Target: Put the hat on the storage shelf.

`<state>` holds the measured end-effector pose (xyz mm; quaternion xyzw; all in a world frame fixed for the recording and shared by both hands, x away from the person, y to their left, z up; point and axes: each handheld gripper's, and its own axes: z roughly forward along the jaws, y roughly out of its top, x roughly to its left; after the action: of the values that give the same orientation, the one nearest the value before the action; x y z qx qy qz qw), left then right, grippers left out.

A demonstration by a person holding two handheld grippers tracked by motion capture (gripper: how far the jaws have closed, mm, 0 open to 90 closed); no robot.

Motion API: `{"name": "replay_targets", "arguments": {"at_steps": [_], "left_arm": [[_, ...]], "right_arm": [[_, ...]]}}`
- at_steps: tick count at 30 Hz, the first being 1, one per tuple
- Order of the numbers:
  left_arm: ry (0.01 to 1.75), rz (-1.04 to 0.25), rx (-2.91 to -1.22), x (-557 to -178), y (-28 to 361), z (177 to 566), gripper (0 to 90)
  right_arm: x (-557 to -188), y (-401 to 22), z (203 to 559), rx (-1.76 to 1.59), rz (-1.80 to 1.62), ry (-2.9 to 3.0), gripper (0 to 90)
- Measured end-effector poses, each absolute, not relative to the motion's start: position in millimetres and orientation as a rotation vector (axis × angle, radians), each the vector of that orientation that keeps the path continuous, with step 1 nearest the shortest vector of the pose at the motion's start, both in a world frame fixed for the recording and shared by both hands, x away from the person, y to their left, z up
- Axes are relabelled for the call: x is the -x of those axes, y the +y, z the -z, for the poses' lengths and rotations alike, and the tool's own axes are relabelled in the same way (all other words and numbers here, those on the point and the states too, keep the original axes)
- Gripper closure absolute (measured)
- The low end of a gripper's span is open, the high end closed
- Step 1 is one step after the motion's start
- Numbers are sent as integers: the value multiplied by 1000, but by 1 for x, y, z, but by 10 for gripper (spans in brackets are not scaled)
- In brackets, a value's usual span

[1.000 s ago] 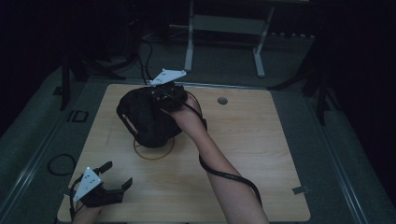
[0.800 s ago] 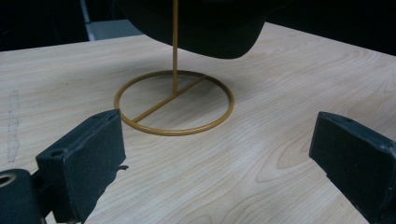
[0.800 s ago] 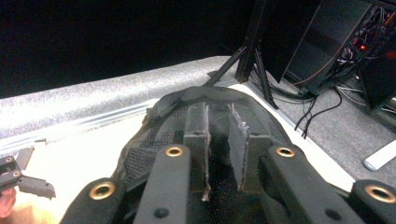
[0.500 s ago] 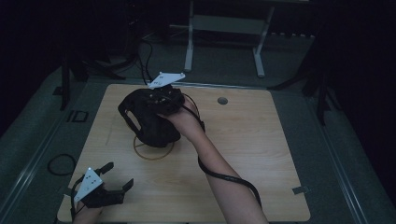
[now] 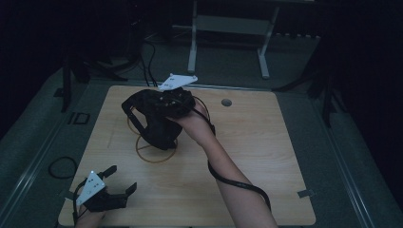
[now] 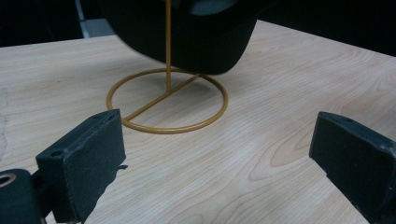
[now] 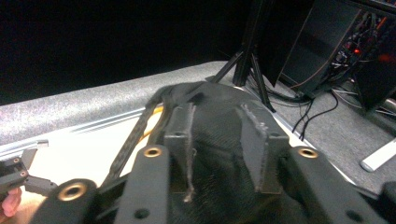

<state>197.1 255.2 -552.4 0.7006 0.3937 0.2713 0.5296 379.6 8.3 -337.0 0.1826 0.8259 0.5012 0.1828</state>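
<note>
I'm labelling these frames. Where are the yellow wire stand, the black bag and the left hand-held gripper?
yellow wire stand (image 6: pixel 168 100): left gripper view, base ring and upright rod.
black bag (image 5: pixel 159 126): high view, fabric body.
left hand-held gripper (image 5: pixel 122 180): high view, between its open fingertips.

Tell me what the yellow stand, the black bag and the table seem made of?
The stand looks like thin painted metal wire, a smooth glossy ring and post. The bag looks like woven black fabric; its weave shows. The table looks like pale wood or laminate, with matte grain lines.
</note>
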Motion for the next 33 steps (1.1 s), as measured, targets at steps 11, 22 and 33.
{"name": "replay_targets", "arguments": {"at_steps": [11, 22, 33], "left_arm": [[942, -637, -1671, -198, 254, 553, 38], [942, -635, -1670, -199, 253, 553, 38], [941, -630, -1673, -199, 251, 555, 38]], "right_arm": [[-373, -22, 342, -532, -1432, 2338, 452], [-361, -49, 351, -529, -1443, 2386, 274], [-355, -81, 379, -558, -1480, 2438, 137]]}}
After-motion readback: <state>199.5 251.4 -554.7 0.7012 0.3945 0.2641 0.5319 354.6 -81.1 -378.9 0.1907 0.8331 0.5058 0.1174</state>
